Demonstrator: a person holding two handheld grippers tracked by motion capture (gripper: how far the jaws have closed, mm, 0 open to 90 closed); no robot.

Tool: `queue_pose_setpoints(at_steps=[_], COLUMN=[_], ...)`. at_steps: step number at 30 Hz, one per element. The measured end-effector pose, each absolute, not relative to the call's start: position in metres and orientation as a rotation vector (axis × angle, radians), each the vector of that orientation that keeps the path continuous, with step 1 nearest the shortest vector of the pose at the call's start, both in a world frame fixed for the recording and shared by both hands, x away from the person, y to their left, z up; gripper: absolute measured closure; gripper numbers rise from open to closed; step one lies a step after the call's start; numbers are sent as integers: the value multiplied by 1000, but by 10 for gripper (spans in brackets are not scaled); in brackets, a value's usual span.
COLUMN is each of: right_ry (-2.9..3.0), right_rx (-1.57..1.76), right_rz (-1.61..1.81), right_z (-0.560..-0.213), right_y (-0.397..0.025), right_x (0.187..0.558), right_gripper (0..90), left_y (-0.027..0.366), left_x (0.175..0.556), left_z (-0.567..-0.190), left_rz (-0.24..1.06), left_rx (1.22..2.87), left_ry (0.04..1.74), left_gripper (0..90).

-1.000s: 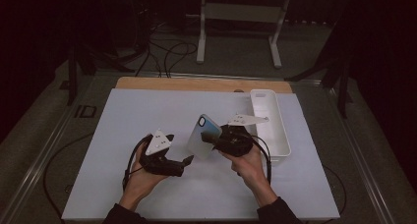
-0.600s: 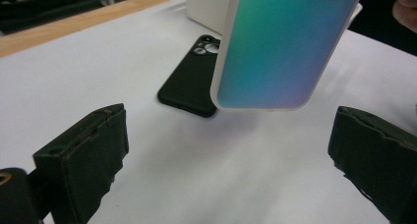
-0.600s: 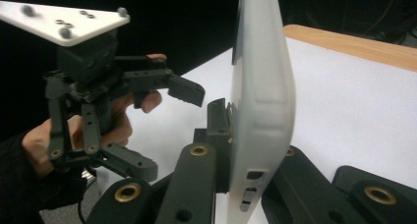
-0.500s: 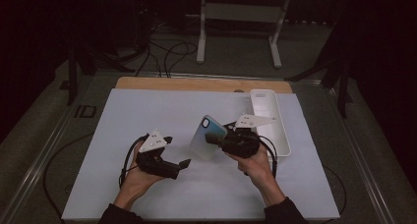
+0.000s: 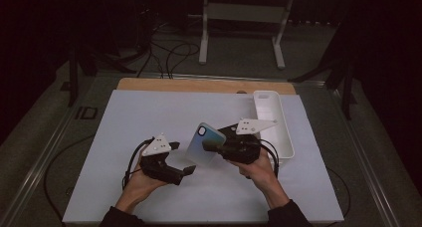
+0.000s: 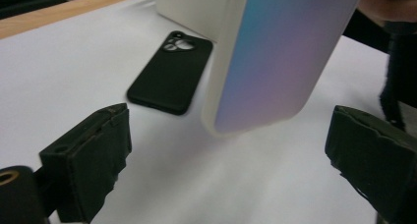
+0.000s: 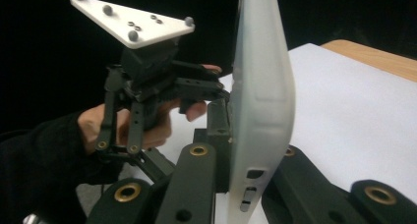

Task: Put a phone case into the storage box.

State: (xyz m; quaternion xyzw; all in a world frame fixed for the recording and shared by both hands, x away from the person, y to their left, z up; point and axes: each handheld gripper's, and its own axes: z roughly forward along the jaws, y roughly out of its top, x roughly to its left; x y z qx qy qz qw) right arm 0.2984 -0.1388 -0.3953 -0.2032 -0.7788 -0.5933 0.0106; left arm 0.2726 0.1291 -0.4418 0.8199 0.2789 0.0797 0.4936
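Though both phone cases show their backs, no brand, label or writing can be read on either of them. The right gripper [image 5: 211,146] pinches a phone case [image 5: 201,144] between its two black jaws, holding it clear of the white table [image 5: 149,112] near the middle. That case has a glossy back that shades from blue to violet, a pale frosted rim and a dark camera cutout at one corner. In the right gripper view it [image 7: 258,86] stands edge-on, with small slots cut into its lower side wall. Seen from the high view, its long axis runs from low near the left gripper [image 5: 186,171] up and away, the camera end highest and farthest from the person, the coloured back turned toward the left gripper. The left gripper's jaws are spread wide, with nothing between them; in its own view the case [image 6: 275,57] hangs just beyond them. A second, black phone case [image 6: 169,74] lies flat on the table behind it, camera holes at its far end. A white tray [image 5: 278,122] sits at the table's right side, near the right hand [image 5: 259,170].
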Motion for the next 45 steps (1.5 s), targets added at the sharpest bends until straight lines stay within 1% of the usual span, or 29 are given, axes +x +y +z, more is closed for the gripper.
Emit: queue_pose_setpoints(at_steps=[3,8,15,16,17,18,19,20,22,24,25,26,29,32,33,34,35,37,38,39,41,43,45], right_ry=[-2409,-2365,-2337,-2333,-2335,-2337,-2341,-2353,-2372,-2381,-2397,-2408,-2428,-2465,-2465,-2477,-2484,-2484,-2492,-2492,-2546,-2556,-2582], right_rx=[-610,-555,-482,-474,-438,-423,-418,-409,-410,-414,-420,-418,-417,-409,-409,-413,-420,-431,-445,-445,-532,-592,-653], right_rz=[-1855,-1862,-1855,-1853,-1842,-1838,-1833,-1825,-1812,-1810,-1805,-1801,-1790,-1798,-1798,-1803,-1802,-1811,-1812,-1812,-1805,-1796,-1797], right_z=[-395,-395,-396,-396,-395,-395,-394,-394,-394,-394,-393,-393,-390,-388,-388,-387,-388,-389,-390,-390,-391,-392,-393], right_y=[-137,-137,-134,-133,-131,-130,-129,-129,-129,-129,-130,-131,-133,-132,-132,-132,-131,-130,-130,-130,-129,-129,-131], right_x=[299,299,298,298,298,298,297,297,298,299,300,301,303,303,303,302,302,301,301,301,301,301,301], right_gripper=[866,866,867,867,867,867,867,867,866,860,854,846,796,726,726,691,630,571,525,525,380,282,231], left_y=[128,128,124,123,122,122,122,122,122,122,122,122,121,117,117,116,115,114,113,113,114,117,120], left_x=[271,269,266,265,265,264,264,263,263,263,263,264,264,263,263,263,264,263,263,263,263,264,265], left_z=[-442,-441,-441,-441,-441,-441,-441,-440,-440,-441,-441,-441,-442,-444,-444,-445,-445,-445,-445,-445,-445,-444,-443], left_rz=[175,155,113,93,87,82,80,73,77,67,63,57,30,16,16,13,17,37,52,52,81,104,129], left_rx=[1981,1968,1961,1964,1962,1962,1957,1956,1960,1969,1973,1977,1985,2005,2005,2012,2017,2023,2027,2027,2018,2003,1991], left_ry=[655,615,546,516,508,498,490,482,477,473,471,468,457,447,447,448,449,458,465,465,488,513,541], left_gripper=[112,152,247,247,294,316,399,399,512,605,605,625,696,757,787,787,839,851,854,858,860,860,860])
